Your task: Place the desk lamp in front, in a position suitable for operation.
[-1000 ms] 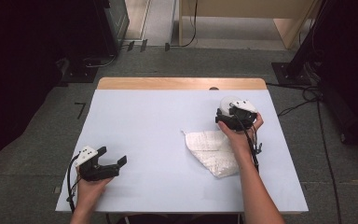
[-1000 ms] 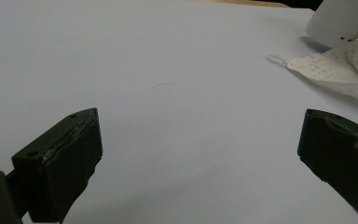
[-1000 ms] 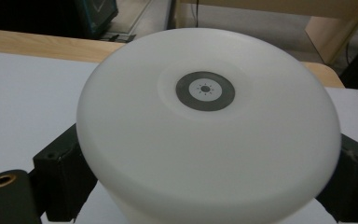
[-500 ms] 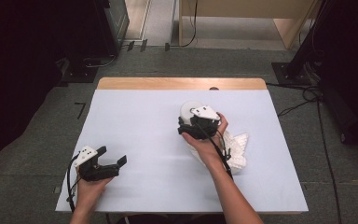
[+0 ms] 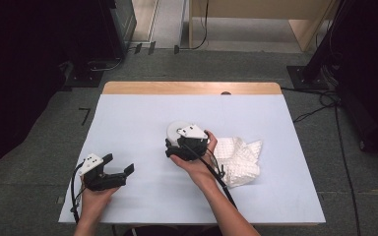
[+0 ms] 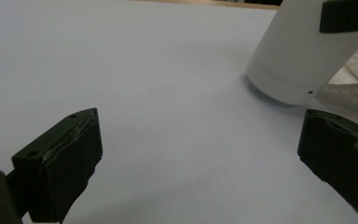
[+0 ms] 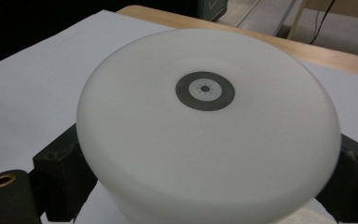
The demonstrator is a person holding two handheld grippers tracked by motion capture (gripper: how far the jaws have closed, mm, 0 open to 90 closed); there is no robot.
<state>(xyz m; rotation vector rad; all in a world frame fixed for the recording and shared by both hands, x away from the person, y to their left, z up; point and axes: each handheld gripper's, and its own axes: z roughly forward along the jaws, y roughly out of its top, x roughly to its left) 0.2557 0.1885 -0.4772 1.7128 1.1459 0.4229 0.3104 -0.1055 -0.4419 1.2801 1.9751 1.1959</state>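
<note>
Right now the right gripper [image 5: 173, 147] is clamped around a white cup [image 5: 177, 132], a jaw on either side of its body, as the right gripper view shows, with the cup's flat end and grey ring [image 7: 205, 90] facing the camera. It sits near the middle of the pale worktop [image 5: 128, 118], tilted over, just left of a crumpled white cloth [image 5: 238, 160]. In the left gripper view its lower rim seems to touch the worktop, though contact is hard to confirm. The left gripper [image 5: 120, 173] hangs over the near left part, jaws apart and holding nothing. To place the cup well, I would tip it fully upright before letting go, keep the squeeze even, and release only once the base sits flat, clear of the cloth.
</note>
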